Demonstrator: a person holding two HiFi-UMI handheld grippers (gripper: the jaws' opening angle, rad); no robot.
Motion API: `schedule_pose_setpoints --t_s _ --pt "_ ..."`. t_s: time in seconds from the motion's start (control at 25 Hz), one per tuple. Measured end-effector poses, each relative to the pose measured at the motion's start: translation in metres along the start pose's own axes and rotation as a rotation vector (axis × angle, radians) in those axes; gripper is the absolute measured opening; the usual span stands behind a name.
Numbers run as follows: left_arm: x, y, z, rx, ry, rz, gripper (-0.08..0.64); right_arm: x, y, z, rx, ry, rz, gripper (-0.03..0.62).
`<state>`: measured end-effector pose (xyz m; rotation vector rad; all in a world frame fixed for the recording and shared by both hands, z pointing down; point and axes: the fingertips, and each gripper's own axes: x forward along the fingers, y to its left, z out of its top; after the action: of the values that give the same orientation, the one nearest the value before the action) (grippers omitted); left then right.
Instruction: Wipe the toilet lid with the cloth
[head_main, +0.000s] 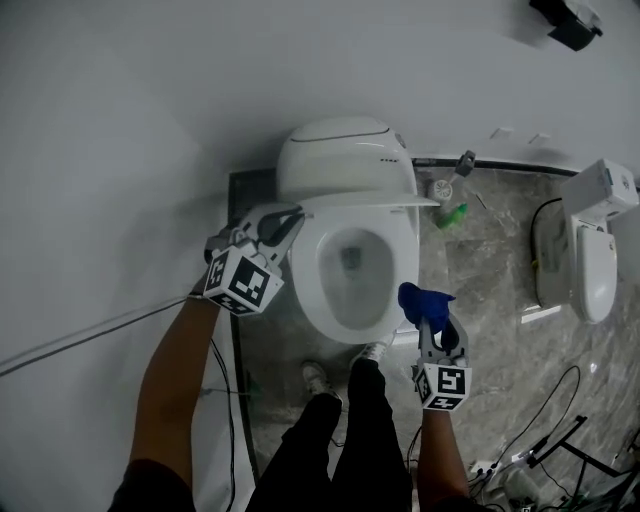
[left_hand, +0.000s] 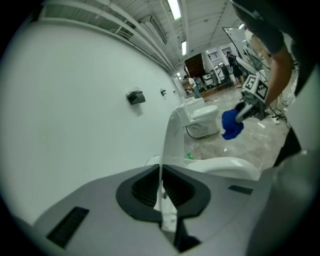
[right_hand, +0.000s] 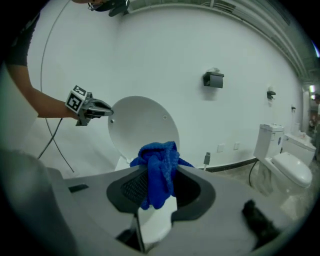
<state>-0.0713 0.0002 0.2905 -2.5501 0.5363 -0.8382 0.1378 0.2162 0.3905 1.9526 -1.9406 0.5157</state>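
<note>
Holding: left tongs (left_hand: 162, 195) pinched narrow on the thin edge of the toilet lid (right_hand: 142, 125), which stands upright behind the toilet bowl (head_main: 352, 270).
Cloth: the blue cloth (right_hand: 157, 167) is bunched and clamped in the right tongs (head_main: 432, 322), just off the bowl's front rim and well apart from the lid.
Step, my call: bring the cloth to the lid's inner face. Hold the left pinch steady so the lid can't swing, press flat, and sweep overlapping strokes from the top down.
Writing: only black-and-white marker squares on the tongs; small dark print on the tank (head_main: 345, 150) behind the bowl — too tiny to read.
</note>
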Motion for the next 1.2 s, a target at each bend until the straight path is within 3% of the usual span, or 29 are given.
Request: schedule_pose_setpoints --t_s 0.28,0.52,0.64,0.92,1.08,1.2 --pt "-0.028 -0.077 -0.015 0.079 0.012 -0.042 0.031 -0.037 -0.047 -0.002 -0.018 0.026 -0.141 0.115" --pt "-0.038 -0.152 -0.045 0.308 0.074 -0.074 0.031 -0.042 -0.024 -0.031 -0.043 0.071 -0.139 0.115" --pt "-0.04 -0.191 -0.063 0.371 0.109 -0.073 0.031 -0.043 -0.016 -0.032 -0.063 0.058 -0.141 0.115" --pt "-0.029 -0.283 -0.121 0.434 0.216 -0.253 0.058 -0.03 -0.004 -0.018 -0.103 0.026 -0.126 0.115" --pt "-0.018 -0.326 -0.156 0.493 0.305 -0.393 0.074 -0.017 0.01 -0.019 -0.096 0.021 -0.096 0.115" --pt "-0.007 -0.341 -0.169 0.489 0.329 -0.413 0.081 -0.01 0.021 -0.022 -0.081 0.02 -0.076 0.115"
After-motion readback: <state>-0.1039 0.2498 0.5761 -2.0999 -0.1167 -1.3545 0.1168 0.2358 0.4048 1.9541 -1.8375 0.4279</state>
